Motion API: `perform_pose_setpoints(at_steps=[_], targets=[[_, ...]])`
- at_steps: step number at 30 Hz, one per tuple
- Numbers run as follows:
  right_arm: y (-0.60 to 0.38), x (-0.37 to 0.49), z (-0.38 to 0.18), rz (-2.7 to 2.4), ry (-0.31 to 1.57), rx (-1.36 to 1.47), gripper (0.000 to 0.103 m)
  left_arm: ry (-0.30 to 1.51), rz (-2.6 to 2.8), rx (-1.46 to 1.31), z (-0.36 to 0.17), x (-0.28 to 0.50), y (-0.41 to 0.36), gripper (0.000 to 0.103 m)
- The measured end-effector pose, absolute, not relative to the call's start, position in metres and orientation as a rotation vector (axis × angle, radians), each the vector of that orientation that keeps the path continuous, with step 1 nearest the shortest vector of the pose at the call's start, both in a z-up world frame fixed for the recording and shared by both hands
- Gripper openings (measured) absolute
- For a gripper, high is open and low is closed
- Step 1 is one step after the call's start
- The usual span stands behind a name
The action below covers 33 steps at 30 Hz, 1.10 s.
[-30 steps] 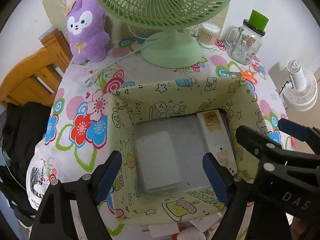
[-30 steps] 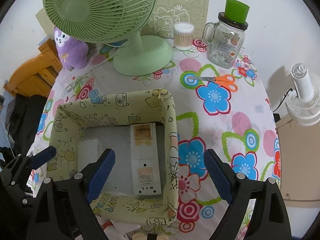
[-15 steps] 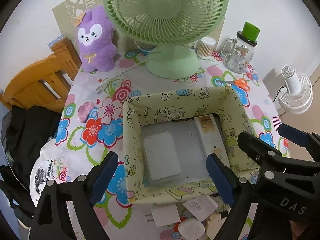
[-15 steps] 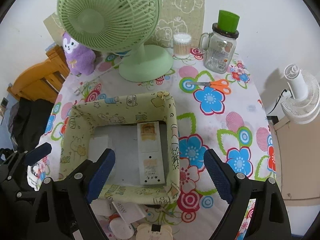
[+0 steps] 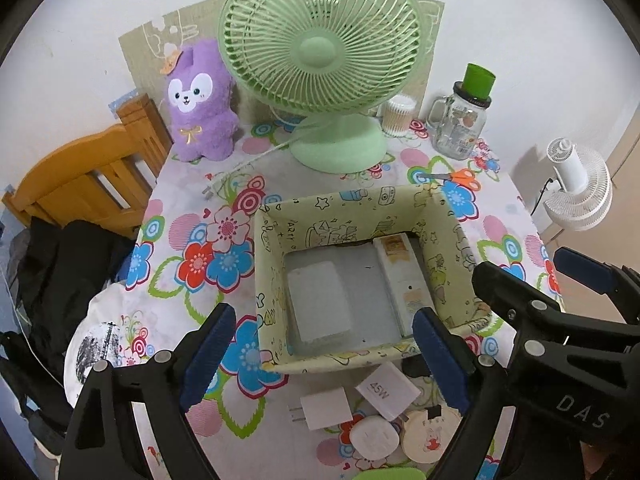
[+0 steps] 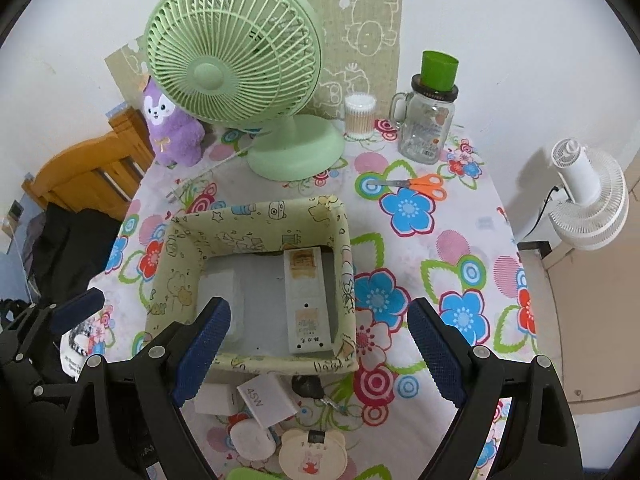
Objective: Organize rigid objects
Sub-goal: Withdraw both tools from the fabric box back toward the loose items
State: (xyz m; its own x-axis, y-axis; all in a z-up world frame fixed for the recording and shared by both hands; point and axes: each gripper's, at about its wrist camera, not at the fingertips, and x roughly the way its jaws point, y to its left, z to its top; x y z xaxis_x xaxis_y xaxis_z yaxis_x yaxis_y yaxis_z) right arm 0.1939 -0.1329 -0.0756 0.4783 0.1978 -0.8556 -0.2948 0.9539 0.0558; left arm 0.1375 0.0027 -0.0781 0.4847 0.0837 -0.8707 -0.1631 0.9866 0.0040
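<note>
Both claws, left gripper [image 5: 322, 354] and right gripper [image 6: 318, 350], hang released over the cloth box [image 5: 442, 216], presumably ready for another pick. Chargers [image 5: 387, 390] wait at six o'clock of it, outside.

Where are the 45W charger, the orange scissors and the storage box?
45W charger [image 5: 387, 390], left wrist view, printed top face.
orange scissors [image 6: 429, 185], right wrist view, handles.
storage box [image 6: 347, 276], right wrist view, right wall.

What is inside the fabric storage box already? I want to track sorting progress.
Inside the fabric storage box: a flat white case left, a long white remote right. Near wall hides the front floor strip.
</note>
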Motion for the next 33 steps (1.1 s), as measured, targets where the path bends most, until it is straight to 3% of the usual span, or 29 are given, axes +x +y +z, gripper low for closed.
perform_pose_setpoints(at_steps=[21, 33], targets=[[-0.145, 0.141, -0.039, 0.282, 0.951, -0.093, 0.092, 0.982, 0.11, -0.077, -0.049, 0.094, -0.009, 0.092], [-0.147, 0.119, -0.044, 0.281, 0.958, -0.073, 0.092, 0.995, 0.08, -0.093, -0.061, 0.071, -0.001, 0.092]])
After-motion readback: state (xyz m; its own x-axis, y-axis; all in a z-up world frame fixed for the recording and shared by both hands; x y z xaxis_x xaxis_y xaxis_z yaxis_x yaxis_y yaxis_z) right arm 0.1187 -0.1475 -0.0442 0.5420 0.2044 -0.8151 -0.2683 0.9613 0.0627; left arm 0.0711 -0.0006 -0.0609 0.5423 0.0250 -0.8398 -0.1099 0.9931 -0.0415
